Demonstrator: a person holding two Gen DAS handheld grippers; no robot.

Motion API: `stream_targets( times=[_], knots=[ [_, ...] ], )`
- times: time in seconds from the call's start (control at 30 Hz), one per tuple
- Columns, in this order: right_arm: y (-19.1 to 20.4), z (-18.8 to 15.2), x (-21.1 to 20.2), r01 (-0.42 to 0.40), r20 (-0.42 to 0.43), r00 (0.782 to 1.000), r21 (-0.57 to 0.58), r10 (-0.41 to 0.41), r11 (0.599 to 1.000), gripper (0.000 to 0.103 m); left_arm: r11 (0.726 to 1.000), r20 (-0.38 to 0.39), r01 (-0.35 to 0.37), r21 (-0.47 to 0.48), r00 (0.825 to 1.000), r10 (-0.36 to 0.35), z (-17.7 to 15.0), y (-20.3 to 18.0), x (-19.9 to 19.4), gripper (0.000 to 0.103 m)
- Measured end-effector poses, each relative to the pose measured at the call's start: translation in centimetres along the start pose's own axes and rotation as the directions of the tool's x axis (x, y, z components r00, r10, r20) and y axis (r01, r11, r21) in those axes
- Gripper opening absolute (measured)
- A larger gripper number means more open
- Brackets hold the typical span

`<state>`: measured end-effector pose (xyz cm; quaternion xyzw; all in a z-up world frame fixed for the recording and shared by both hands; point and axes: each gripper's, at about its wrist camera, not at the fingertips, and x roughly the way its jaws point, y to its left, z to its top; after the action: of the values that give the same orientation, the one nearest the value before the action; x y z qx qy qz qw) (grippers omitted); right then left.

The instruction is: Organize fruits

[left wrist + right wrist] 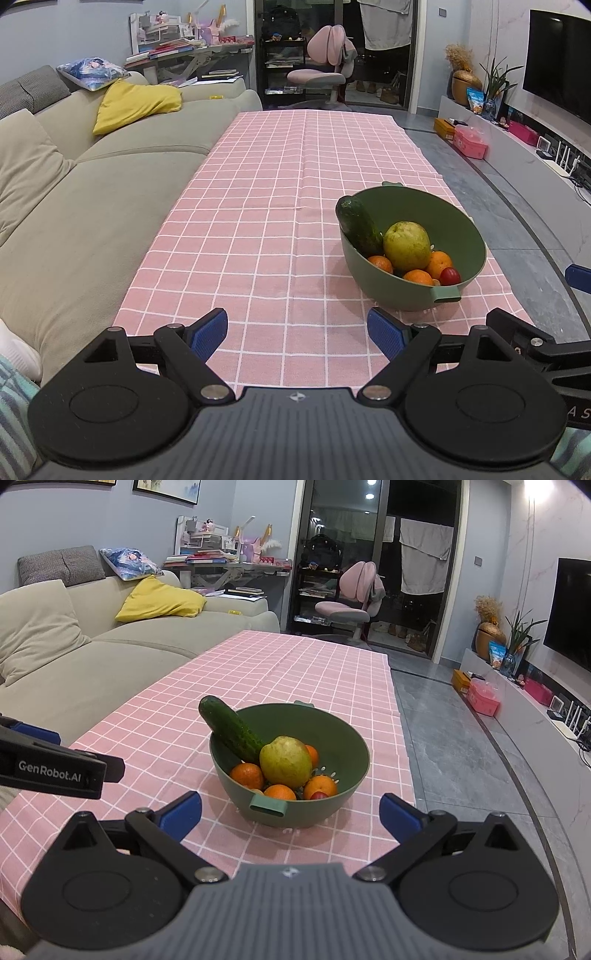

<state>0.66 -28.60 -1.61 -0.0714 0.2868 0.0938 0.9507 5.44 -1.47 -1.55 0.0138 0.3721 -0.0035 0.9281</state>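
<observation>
A green bowl point(476, 240) point(347, 746) stands on the pink checked tablecloth point(258, 206) point(295, 664). In it lie a cucumber point(359, 225) point(231, 729) leaning on the rim, a yellow-green pear point(406, 245) point(285, 763), several oranges point(417, 277) point(246, 775) and a small red tomato point(450, 276) point(319, 795). My left gripper point(297, 334) is open and empty, near the table's front edge, left of the bowl. My right gripper point(291, 814) is open and empty, just in front of the bowl's handle point(267, 808).
A beige sofa point(92, 192) point(110, 653) runs along the table's left side. Grey tiled floor point(461, 757) lies to the right, with a TV bench point(517, 155) beyond it. A pink chair point(325, 70) stands past the table's far end.
</observation>
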Motion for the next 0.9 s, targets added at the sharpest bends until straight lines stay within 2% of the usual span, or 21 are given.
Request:
stream_targets(
  times=[0.9],
  knots=[
    [-0.15,-0.15,0.13,-0.004,-0.006,1.000,0.008,0.004,1.000,0.099,1.000,-0.008,-0.009,-0.015,1.000,0.009,-0.09,0.33,-0.12,0.100]
  ],
)
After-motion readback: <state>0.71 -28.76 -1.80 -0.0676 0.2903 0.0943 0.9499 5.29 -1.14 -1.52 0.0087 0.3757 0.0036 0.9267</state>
